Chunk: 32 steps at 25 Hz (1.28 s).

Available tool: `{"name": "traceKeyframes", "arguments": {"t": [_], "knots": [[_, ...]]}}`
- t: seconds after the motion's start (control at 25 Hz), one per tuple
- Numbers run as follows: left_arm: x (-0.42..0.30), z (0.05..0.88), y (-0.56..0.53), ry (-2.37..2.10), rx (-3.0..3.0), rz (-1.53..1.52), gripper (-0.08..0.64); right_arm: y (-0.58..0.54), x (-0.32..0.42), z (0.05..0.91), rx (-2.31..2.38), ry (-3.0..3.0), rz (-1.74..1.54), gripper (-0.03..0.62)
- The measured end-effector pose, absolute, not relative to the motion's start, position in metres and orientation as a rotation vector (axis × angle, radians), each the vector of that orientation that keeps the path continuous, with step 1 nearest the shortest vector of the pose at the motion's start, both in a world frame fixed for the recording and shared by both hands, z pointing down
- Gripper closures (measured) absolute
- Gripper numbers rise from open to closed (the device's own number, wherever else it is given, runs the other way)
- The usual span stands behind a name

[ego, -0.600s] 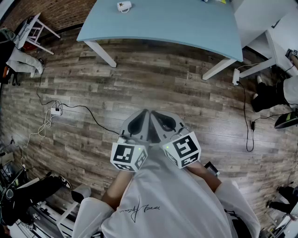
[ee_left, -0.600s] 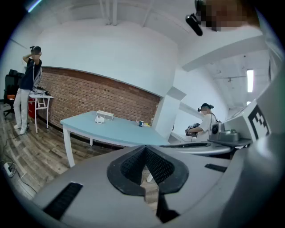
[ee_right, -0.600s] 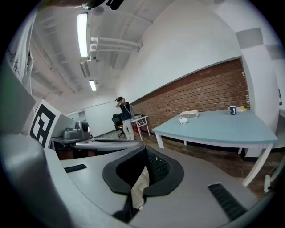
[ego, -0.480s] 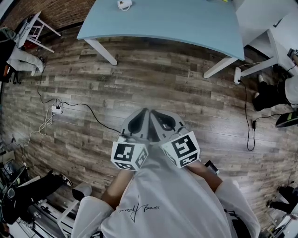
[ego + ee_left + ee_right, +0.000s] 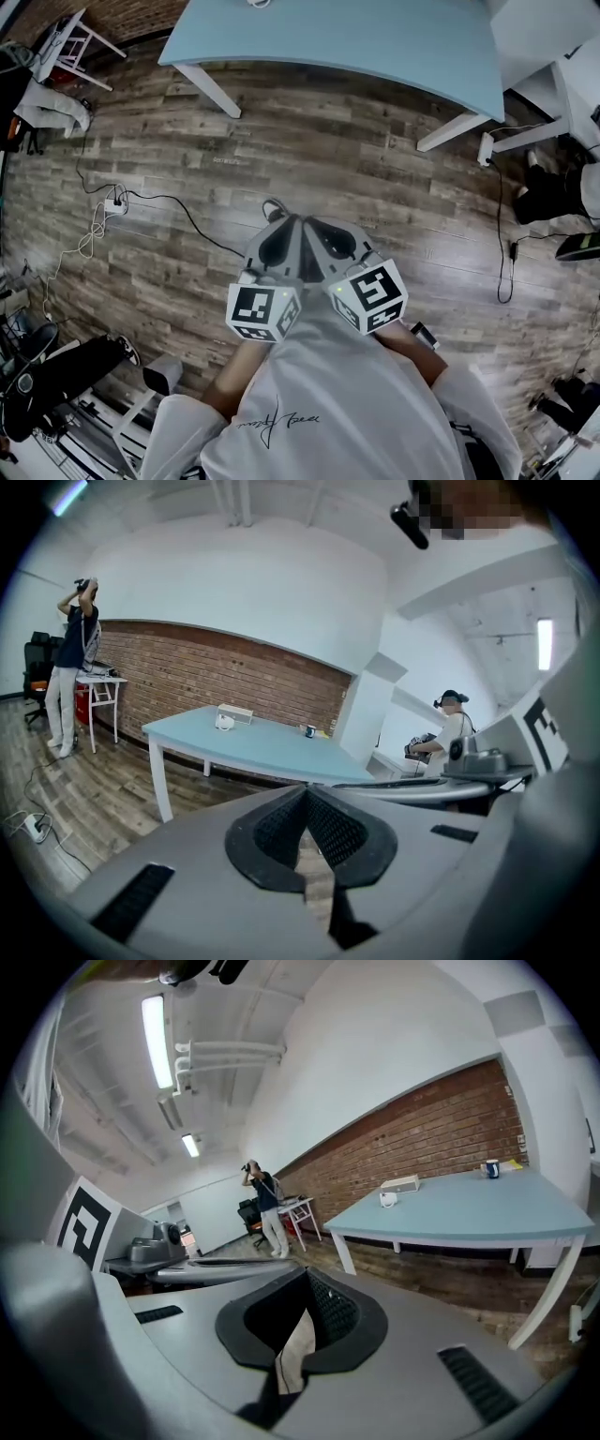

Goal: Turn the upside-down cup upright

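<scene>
- The left claw (image 5: 279, 246) and the right claw (image 5: 328, 246) are held side by side, close in front of the wearer's white shirt (image 5: 328, 403). Both are aimed toward the light-blue worktop (image 5: 375, 47).
- Each claw carries a marker cube: one (image 5: 262, 312) on the left, one (image 5: 370, 298) on the right.
- In the left gripper view, the left claw's jaws are pressed together at the tips with nothing between them. Floorboards show through the slot lower down.
- In the right gripper view, the right claw's jaws also meet at the tips and grip nothing. Only a pale strip shows through the gap behind them.
- The cup (image 5: 224, 722) is white and stands on the worktop near its brick-wall side, just beside a white box (image 5: 236, 714).
- The cup is too small in both gripper views to tell which way up it stands. In the head view only a sliver of it shows at the top edge.
- The cup is well apart from both claws, with a broad stretch of wooden floor (image 5: 328, 150) between them.
- A dark mug (image 5: 309, 730) stands farther along the worktop, apart from the cup.
- A cable (image 5: 114, 202) lies on the floor to the left.
- A standing person (image 5: 73, 658) near the brick wall has both arms raised to the head. A seated person (image 5: 450, 733) is off to the right.
</scene>
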<state>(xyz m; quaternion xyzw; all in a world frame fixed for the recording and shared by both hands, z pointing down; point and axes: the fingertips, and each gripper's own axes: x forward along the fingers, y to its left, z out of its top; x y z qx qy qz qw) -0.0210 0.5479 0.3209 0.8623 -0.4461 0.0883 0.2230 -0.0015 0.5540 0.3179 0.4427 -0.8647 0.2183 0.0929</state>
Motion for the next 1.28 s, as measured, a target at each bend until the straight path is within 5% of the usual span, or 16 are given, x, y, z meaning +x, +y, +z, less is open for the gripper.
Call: {"name": "traceKeyframes", "arguments": {"t": [1.28], "knots": [[-0.079,0.331,0.371,-1.145,2.308,0.235,0.552,0.374,-0.06,0.327,1.3,-2.441,0.73,0.572]]}}
